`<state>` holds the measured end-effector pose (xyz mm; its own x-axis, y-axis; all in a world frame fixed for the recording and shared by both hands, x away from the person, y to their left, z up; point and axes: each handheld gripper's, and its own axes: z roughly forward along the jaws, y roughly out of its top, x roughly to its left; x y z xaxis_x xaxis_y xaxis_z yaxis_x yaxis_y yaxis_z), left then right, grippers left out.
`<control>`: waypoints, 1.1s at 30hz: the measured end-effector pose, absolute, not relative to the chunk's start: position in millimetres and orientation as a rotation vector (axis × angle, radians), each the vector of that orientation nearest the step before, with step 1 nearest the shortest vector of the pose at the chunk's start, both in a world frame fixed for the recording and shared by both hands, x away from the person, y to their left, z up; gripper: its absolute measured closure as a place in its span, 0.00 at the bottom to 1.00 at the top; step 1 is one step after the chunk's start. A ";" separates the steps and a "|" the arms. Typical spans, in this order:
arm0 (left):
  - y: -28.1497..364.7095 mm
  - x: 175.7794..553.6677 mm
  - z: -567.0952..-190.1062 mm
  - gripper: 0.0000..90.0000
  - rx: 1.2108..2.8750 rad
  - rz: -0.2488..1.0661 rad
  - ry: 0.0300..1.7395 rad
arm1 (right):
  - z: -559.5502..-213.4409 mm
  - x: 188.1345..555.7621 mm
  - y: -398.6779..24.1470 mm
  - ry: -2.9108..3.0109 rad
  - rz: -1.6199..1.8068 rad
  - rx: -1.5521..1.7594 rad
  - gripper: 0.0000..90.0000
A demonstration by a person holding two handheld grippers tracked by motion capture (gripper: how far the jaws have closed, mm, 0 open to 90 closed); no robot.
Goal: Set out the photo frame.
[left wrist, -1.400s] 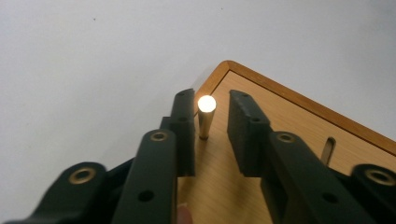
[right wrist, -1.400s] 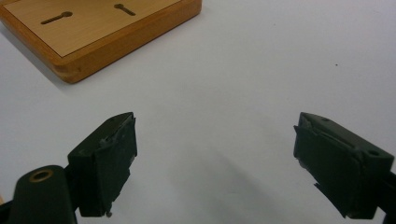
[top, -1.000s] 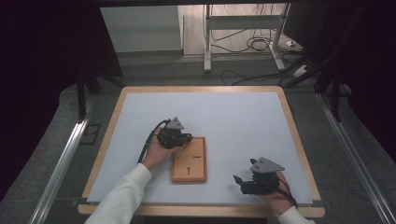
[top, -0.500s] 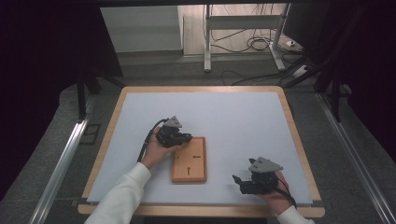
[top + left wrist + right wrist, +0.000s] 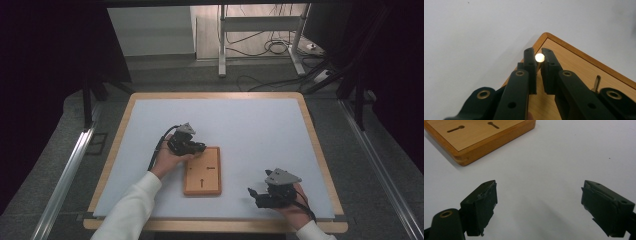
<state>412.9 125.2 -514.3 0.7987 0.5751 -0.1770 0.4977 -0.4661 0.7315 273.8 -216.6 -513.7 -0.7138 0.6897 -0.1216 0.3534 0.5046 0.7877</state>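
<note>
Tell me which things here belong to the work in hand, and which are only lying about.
In the work:
- left gripper, shut on the small peg
- wooden board

Lying about:
- right gripper, open over the white mat
- cables on the floor

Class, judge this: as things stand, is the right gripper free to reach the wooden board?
Probably yes: the right gripper is open and holds nothing, and bare white mat lies between it and the wooden board.
</note>
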 end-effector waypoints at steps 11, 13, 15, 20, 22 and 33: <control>128.2 418.7 -514.6 0.92 2.146 0.056 0.787 | -509.5 266.0 -186.8 2.363 1.060 0.704 0.15; 128.9 420.2 -514.1 0.91 2.159 0.050 0.780 | -510.1 264.9 -178.2 2.376 1.050 0.673 0.14; 128.1 421.2 -513.5 0.92 2.156 0.037 0.788 | -510.1 264.1 -169.9 2.389 1.047 0.645 0.14; 129.9 425.6 -513.4 0.91 2.146 -0.004 0.804 | -508.6 262.2 -152.4 2.405 1.039 0.589 0.13; 130.3 427.6 -513.4 0.91 2.144 -0.019 0.806 | -507.5 261.3 -142.1 2.415 1.026 0.547 0.12; 133.2 433.7 -513.4 0.91 2.141 -0.078 0.816 | -515.6 259.9 -101.0 2.417 0.917 0.388 0.10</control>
